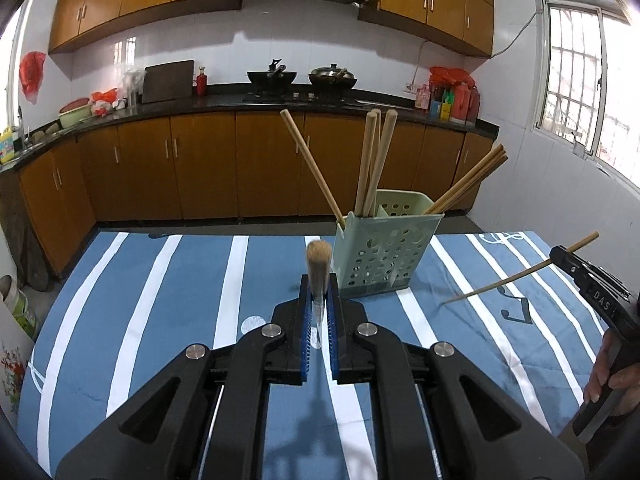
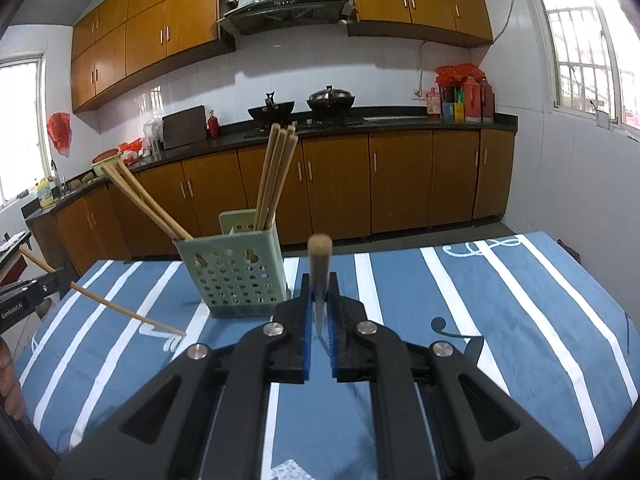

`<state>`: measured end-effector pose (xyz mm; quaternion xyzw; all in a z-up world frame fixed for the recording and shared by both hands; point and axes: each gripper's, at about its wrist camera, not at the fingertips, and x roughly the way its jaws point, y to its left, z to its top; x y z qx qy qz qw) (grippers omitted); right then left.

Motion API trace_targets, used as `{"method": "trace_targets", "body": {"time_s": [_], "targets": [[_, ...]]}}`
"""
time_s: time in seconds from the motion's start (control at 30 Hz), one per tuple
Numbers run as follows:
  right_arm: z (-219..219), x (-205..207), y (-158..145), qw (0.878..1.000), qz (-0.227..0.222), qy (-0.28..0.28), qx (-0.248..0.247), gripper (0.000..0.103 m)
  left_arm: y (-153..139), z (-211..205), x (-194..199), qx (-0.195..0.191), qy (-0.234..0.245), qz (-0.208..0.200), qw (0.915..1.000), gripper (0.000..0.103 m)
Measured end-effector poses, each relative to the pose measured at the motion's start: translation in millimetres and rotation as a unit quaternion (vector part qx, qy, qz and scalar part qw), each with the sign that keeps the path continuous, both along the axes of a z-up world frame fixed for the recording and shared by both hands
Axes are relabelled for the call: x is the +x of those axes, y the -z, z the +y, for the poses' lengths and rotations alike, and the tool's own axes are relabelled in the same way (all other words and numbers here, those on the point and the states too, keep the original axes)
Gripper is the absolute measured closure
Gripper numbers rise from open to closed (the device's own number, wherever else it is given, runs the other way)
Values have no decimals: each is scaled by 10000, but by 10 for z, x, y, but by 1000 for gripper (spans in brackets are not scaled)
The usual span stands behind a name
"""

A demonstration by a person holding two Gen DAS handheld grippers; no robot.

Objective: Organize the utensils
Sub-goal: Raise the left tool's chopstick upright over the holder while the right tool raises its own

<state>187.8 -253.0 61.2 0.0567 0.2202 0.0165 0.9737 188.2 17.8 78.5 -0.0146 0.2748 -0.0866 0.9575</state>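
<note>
1. Each gripper is closed on one chopstick: left gripper (image 1: 319, 300), right gripper (image 2: 319, 300).
2. The green holder (image 1: 384, 250) stands on the striped table (image 1: 160, 300), ahead of both and about equally near.
3. Held sticks point up and forward.
4. Each view shows the other's chopstick (image 1: 520, 276) slanting down.

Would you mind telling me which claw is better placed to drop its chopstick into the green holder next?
Left, narrowly. Each claw grips a chopstick, but the green holder sits just beside the left claw tips, and further aside of the right claw.
</note>
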Motion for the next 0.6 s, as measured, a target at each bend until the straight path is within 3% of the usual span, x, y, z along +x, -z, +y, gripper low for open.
{"method": "trace_targets", "body": {"time_s": [0.13,0.37,0.6], "targets": [[-23,-13,-233,9997,-180,-110,97,95,-141,-55,-4,-44,147,-107,9998,96],[-98,-91,-788,9952,-752,-408,476,95,-580,-290,-39,-93,428,-673,9968,96],[-42,-30,-1177,9879,-1238,-593,715,95,-948,-500,126,-195,246,-1323,9907,96]]}}
